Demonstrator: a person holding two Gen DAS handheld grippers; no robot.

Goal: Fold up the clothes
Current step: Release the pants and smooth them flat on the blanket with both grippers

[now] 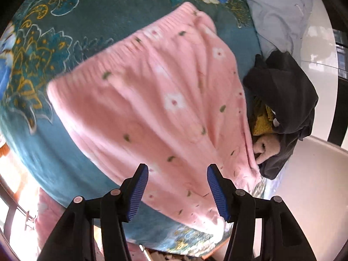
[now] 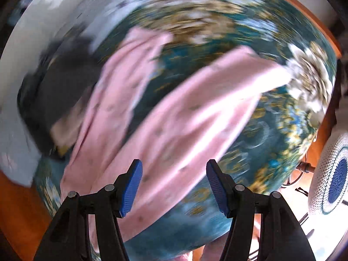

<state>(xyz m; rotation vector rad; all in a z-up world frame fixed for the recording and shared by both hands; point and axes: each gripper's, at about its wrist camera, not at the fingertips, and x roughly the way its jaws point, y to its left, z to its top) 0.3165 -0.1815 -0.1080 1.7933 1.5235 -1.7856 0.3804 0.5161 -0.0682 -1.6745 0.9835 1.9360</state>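
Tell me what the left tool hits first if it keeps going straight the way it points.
Most likely the pink floral pants. They lie spread on the teal floral blanket directly beyond the open left tool, filling the gap between its fingers. Nothing shows in between, though depth is hard to judge.

Motion blur smears the whole right wrist view; beside the pink floral fleece trousers (image 2: 165,117), the dark grey garment heap (image 2: 58,91) is shapeless.
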